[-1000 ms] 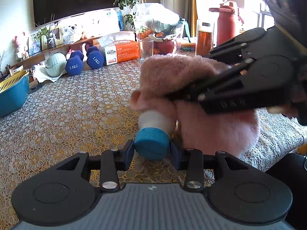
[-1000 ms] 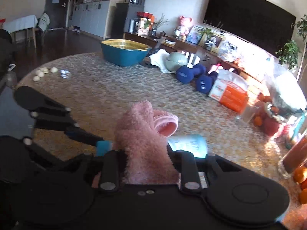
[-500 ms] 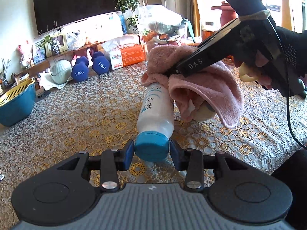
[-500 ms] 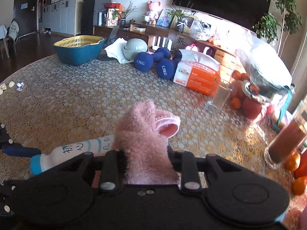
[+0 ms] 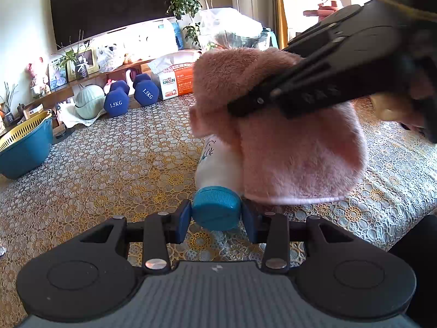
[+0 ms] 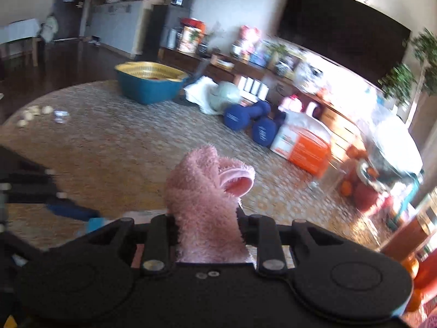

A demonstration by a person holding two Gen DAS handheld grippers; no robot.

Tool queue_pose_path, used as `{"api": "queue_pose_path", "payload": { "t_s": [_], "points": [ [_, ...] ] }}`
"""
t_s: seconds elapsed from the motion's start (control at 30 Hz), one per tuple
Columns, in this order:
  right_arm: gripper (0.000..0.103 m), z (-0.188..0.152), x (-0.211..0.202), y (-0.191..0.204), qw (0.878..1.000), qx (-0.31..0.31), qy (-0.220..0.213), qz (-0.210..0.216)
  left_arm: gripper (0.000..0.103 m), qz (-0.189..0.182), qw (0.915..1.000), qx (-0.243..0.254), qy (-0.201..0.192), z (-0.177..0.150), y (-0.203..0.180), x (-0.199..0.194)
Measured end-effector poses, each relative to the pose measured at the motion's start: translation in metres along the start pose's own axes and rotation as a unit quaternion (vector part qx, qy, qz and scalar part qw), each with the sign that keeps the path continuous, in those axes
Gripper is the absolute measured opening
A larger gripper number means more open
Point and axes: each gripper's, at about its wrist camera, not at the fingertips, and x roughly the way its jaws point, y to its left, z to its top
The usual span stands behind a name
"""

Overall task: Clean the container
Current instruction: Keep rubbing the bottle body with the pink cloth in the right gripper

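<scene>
My left gripper (image 5: pixel 216 216) is shut on the blue cap (image 5: pixel 216 208) of a white bottle (image 5: pixel 215 164), which points away from me above the table. A fluffy pink cloth (image 5: pixel 286 142) drapes over the bottle's far end and right side, covering most of it. My right gripper (image 6: pixel 207 227) is shut on that pink cloth (image 6: pixel 203 199); in the left wrist view its black body (image 5: pixel 341 63) lies across the top of the cloth. In the blurred right wrist view only a sliver of the bottle's blue cap (image 6: pixel 94 223) shows at lower left.
A lace-covered table (image 5: pixel 95 177) carries two blue dumbbells (image 5: pixel 131 98), an orange tissue box (image 5: pixel 174 84), a teal basket (image 5: pixel 24 145) at far left, and a pale green bowl (image 5: pixel 88 102). Fruit (image 6: pixel 357 191) and glassware crowd the right side.
The right gripper has slid the cloth back along the bottle toward the cap, covering more of it again. The left gripper keeps its hold on the cap.
</scene>
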Motion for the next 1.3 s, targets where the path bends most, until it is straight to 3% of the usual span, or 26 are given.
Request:
{"api": "queue_pose_path", "payload": {
  "t_s": [0.23, 0.53, 0.77, 0.97, 1.07, 1.3],
  "points": [
    [0.025, 0.002, -0.024, 0.044, 0.996, -0.058, -0.012, 0.070, 0.040, 0.001, 1.0000, -0.002, 0.000, 0.000, -0.001, 0.000],
    [0.025, -0.003, -0.013, 0.045, 0.994, -0.009, 0.007, 0.105, 0.039, -0.001, 1.0000, -0.004, 0.000, 0.001, -0.001, -0.001],
    [0.026, -0.009, 0.000, 0.042, 0.995, -0.014, 0.012, 0.095, 0.039, -0.004, 1.0000, -0.009, 0.000, 0.001, 0.001, -0.001],
    [0.026, -0.008, 0.005, 0.037, 0.997, -0.038, 0.017, 0.062, 0.039, -0.003, 1.0000, -0.005, -0.002, 0.000, 0.000, -0.001],
    [0.026, -0.003, 0.011, 0.027, 0.997, -0.040, 0.022, 0.068, 0.039, -0.006, 0.9999, -0.009, -0.002, 0.000, 0.002, -0.001],
    [0.026, 0.004, 0.034, -0.011, 0.998, -0.023, 0.049, 0.013, 0.039, -0.011, 0.9999, -0.009, -0.002, 0.000, 0.004, -0.001]
  ]
}}
